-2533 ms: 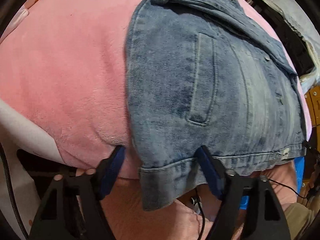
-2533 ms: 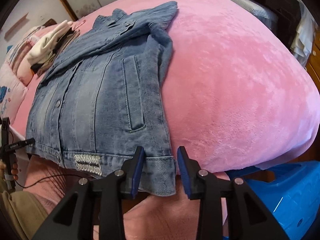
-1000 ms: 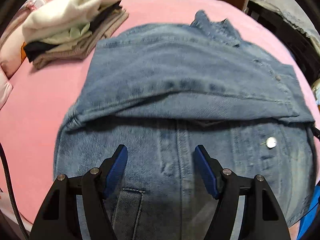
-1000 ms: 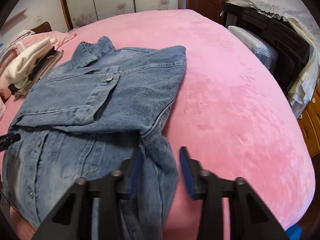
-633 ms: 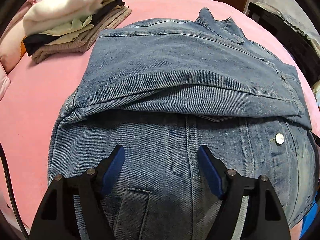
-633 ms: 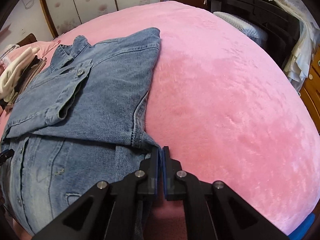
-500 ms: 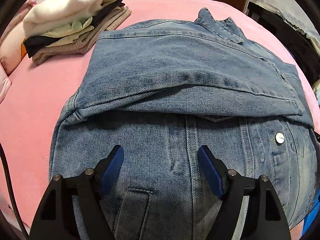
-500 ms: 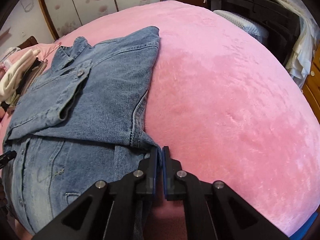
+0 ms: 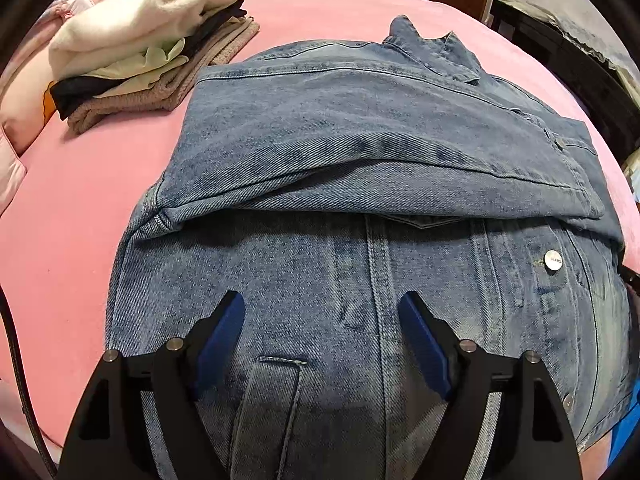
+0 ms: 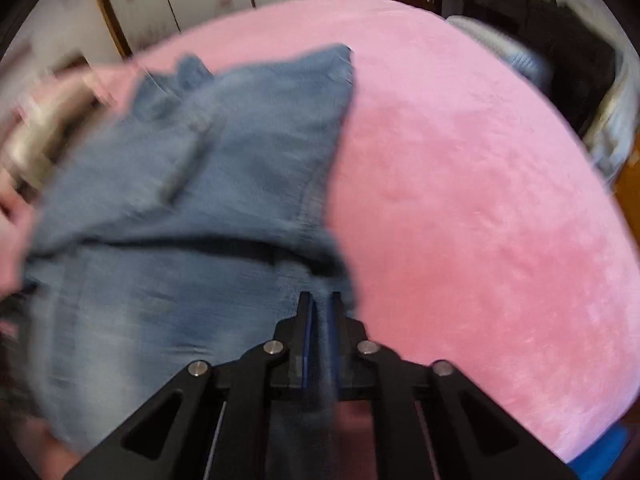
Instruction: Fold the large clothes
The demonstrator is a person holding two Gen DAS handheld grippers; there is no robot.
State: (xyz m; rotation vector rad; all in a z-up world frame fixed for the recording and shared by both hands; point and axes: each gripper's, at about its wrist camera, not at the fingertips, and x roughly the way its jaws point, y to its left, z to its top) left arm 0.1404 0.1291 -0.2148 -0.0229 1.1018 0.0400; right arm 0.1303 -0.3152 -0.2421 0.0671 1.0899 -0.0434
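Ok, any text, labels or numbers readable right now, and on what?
None can be read.
Metal button on the denim jacket: stamped lettering, too small to make out.
Right wrist view: motion-blurred, no lettering visible.
Folded clothes stack: no visible print.

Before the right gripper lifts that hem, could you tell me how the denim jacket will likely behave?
The denim jacket will probably drape rather than hold flat, since its folded sleeves already sag. It looks fairly heavy, thick-seamed cloth. The right gripper, shut on one edge, would likely lift only that side; the left gripper hovers open.
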